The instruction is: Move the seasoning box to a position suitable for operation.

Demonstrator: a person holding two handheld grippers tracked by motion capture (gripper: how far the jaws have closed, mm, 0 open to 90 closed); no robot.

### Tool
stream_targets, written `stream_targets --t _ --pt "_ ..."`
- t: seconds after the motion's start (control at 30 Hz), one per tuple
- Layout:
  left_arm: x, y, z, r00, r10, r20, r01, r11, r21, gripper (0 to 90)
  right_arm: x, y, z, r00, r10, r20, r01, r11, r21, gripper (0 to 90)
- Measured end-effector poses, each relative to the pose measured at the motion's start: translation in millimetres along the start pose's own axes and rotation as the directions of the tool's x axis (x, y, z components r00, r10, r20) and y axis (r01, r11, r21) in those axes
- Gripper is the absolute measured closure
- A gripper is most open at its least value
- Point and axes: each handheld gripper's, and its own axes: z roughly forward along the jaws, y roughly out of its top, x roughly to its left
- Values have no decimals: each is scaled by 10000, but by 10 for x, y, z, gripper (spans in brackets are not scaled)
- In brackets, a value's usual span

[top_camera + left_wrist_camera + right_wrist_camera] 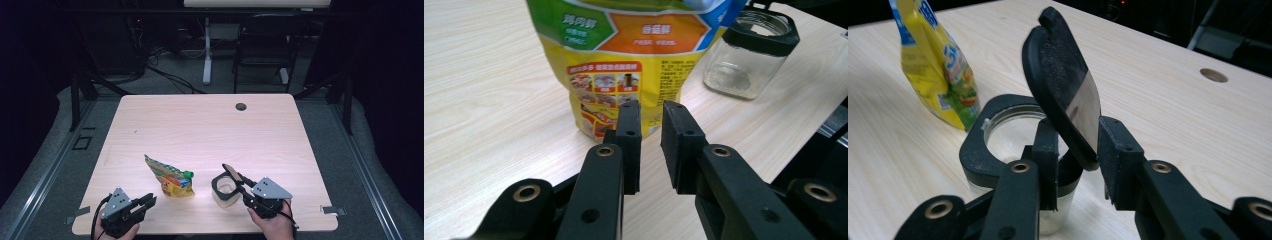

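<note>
1. The clear glass jar with a black square collar [223, 190] sits low and right of centre in the high view, on the light wooden table [200, 125]. Its flat black hinged lid [1063, 100] is flipped up and stands tilted over the mouth.
2. The right gripper [243, 186] comes in from the lower right. In the right gripper view its black jaws sit on either side of the lower edge of the raised lid. One looks like it's touching, but I honestly can't tell whether they're actually pinching it or just around it.
3. The yellow and green stand-up food pouch with a green screw cap [171, 179] is just left of the jar, low centre, upright and leaning a bit.
4. The left gripper [148, 200] is in the lower left corner, pointing at the pouch. In the left gripper view its jaws are parted by a narrow gap with nothing in it, and the pouch's bottom edge is right past the tips, not gripped.
</note>
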Motion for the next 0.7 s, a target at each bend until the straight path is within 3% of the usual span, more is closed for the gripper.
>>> stream_targets --t 0.03,0.47,0.67,0.7 --pt "22 -4 -4 10000 -61 -47 61 10000 -29 784 -20 5 -5 9996 253 -126 -253 9997 -52 727" --pt "214 -43 -51 9975 -546 -457 539 9984 -154 779 -107 18 -16 9932 1158 -106 -1159 9932 -68 803" --pt "250 -60 -42 9966 -678 -472 668 9975 -219 768 -193 40 35 9904 1304 -458 -1307 9914 -49 832" --pt "252 -61 -39 9964 -699 -474 688 9973 -250 762 -245 44 58 9835 1638 -775 -1643 9864 -9 831"
